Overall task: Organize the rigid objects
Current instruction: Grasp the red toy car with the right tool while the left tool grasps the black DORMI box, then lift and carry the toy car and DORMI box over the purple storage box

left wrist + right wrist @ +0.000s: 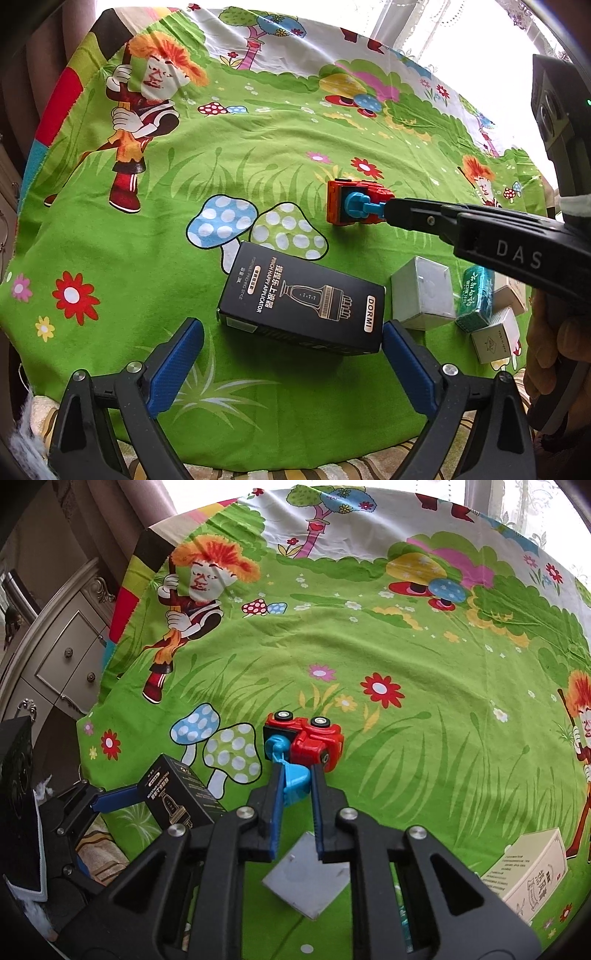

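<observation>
Cartoon-print green cloth (155, 258) covers the worktop. Right claw (297, 781) pinches the blue arm (293, 779) of a red toy truck (314, 740), which lies on its side, wheels facing away, just ahead of the tips. Left claw (291, 354) spread, empty, with a black box (303, 299) between its fingers, untouched. Silver box (421, 291) sits right of it. Right hand is plainly nearer the truck.

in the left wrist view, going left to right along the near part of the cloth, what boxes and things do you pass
black box → silver box → green packet → small white box
</observation>
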A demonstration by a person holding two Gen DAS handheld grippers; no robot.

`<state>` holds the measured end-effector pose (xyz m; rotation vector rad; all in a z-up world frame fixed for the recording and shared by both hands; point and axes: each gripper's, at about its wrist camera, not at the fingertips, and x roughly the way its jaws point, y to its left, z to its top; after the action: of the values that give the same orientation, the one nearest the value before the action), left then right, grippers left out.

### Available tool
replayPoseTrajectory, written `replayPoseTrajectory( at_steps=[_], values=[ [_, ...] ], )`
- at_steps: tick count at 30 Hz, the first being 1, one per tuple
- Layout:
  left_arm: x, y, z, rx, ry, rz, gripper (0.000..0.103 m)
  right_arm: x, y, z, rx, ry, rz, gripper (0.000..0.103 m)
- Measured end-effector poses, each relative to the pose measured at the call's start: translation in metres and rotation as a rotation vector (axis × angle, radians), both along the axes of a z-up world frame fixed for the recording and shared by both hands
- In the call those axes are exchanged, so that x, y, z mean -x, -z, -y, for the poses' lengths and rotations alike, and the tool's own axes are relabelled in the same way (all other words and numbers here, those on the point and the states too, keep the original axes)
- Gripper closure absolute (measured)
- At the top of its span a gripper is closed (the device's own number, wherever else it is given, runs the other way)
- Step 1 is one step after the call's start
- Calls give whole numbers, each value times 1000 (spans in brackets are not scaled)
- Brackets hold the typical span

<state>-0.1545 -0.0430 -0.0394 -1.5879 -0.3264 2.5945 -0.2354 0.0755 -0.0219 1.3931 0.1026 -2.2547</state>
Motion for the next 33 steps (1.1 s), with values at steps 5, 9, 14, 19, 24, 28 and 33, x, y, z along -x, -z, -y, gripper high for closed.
replayPoseTrajectory(
  at_steps=[5, 9, 14, 19, 24, 28, 33],
  values=[
    [1, 0, 0, -4, -4, -2, 6, 14, 2, -4, 48, 29, 41, 86],
    [2, 0, 1, -7, -7, -1, 6, 24, 2, -3, 65, 41, 38, 86],
    [2, 0, 2, -10, -9, -2, 6, 35, 3, -1, 68, 53, 35, 84],
    [3, 0, 3, -15, -16, -10, 6, 41, 6, 0, 69, 70, 25, 83],
    [3, -2, 0, -4, -10, -21, 5, 41, 9, 0, 67, 82, -1, 83],
    [3, -3, -2, 12, -8, -29, 5, 40, 8, 0, 67, 76, -15, 83],
    [3, -3, -6, 41, 11, -41, 14, 38, 6, -4, 92, 88, -20, 86]
  ],
)
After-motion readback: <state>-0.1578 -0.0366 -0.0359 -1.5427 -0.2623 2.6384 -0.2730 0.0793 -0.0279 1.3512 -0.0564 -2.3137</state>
